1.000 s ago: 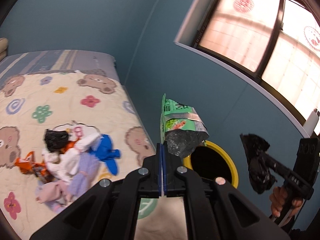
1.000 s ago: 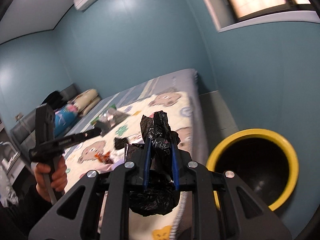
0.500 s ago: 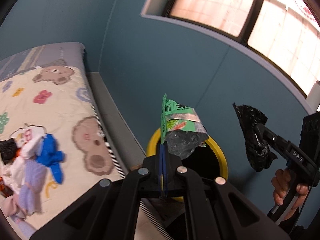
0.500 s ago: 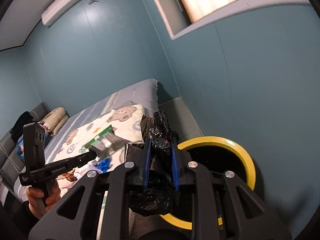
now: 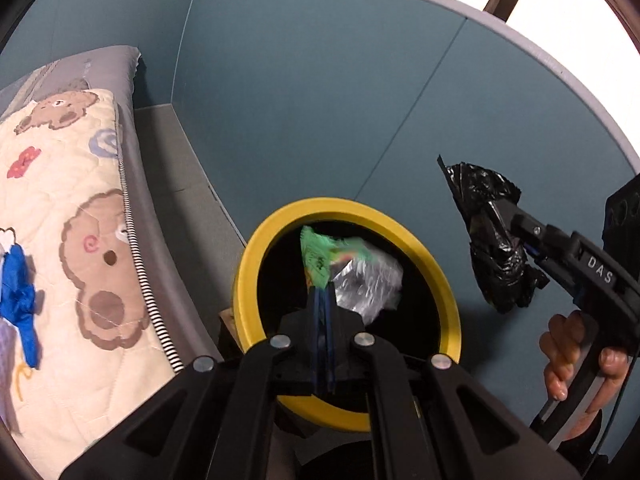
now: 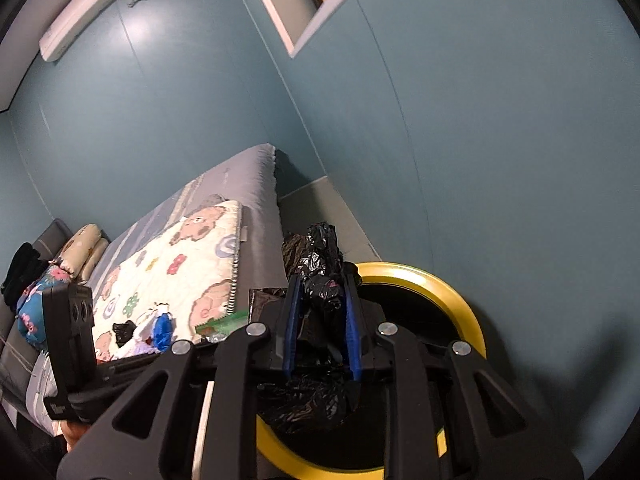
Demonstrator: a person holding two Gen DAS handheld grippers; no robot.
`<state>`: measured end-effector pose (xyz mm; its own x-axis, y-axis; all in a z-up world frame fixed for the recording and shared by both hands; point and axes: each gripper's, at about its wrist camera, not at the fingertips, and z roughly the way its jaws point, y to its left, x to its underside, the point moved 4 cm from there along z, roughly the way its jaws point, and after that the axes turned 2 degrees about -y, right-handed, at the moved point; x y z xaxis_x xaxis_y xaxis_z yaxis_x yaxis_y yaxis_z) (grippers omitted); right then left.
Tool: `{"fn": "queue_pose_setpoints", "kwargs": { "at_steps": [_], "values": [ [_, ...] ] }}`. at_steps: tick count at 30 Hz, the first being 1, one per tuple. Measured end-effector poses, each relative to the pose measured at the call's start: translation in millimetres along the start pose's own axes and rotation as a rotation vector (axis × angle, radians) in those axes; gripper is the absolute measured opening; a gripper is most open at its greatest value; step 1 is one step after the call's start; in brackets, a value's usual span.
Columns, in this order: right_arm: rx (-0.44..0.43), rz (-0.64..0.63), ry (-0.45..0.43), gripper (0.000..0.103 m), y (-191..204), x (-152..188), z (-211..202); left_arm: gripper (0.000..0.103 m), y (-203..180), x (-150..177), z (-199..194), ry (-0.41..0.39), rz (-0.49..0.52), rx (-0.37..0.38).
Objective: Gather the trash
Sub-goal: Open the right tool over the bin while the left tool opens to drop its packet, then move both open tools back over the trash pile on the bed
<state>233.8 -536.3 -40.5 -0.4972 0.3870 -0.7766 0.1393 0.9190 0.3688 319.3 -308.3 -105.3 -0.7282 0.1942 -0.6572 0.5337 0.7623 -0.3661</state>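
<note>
Beside the bed (image 5: 76, 216), over the yellow-rimmed bin (image 5: 436, 276), the left gripper (image 5: 323, 300) pinches a green snack wrapper (image 5: 320, 256), while the right gripper (image 6: 320, 312), jaws just widening, still holds a crumpled black plastic bag (image 6: 320, 268).

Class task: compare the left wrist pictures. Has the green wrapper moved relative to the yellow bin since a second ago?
Yes. The green wrapper, pinched in the left gripper, then showed left of and above the yellow bin; now it shows inside the rim, against the dark opening.
</note>
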Motion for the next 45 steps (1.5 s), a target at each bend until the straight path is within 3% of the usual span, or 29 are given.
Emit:
{"fn": "queue_pose_setpoints", "kwargs": {
  "at_steps": [3,5,7,9,11,17,23,29,45],
  "values": [
    [0.037,-0.010,-0.019,0.031,0.8,-1.2,3.2,0.008,-2.1,3.6,7.3,0.016,0.000,0.010],
    [0.050,-0.003,-0.029,0.038,-2.6,-2.8,2.5,0.031,-0.7,3.5,9.0,0.013,-0.010,0.006],
    [0.070,-0.004,-0.038,0.046,-3.7,-3.4,-0.5,0.043,0.8,3.0,3.8,-0.005,-0.019,0.003],
    [0.082,-0.003,-0.047,0.049,-4.3,-4.1,-2.8,0.049,2.4,2.9,-3.3,-0.023,-0.017,-0.007],
    [0.084,0.003,-0.050,0.053,-2.1,-3.4,-6.3,0.063,5.7,1.6,-10.1,-0.037,-0.020,-0.023],
    [0.071,-0.010,-0.078,0.062,13.4,-1.3,-23.6,0.085,19.4,5.6,-50.2,-0.115,-0.019,-0.105],
    [0.029,-0.078,-0.130,0.071,51.6,-1.6,-46.1,0.094,41.2,7.8,-101.3,-0.199,-0.036,-0.208],
    [-0.055,-0.150,-0.141,0.075,100.4,2.9,-59.0,0.095,67.5,10.4,-151.9,-0.266,-0.056,-0.297],
    [-0.272,-0.321,-0.051,0.076,245.9,49.2,-54.0,0.095,184.1,50.6,-276.5,-0.365,-0.209,-0.527]
  ]
}}
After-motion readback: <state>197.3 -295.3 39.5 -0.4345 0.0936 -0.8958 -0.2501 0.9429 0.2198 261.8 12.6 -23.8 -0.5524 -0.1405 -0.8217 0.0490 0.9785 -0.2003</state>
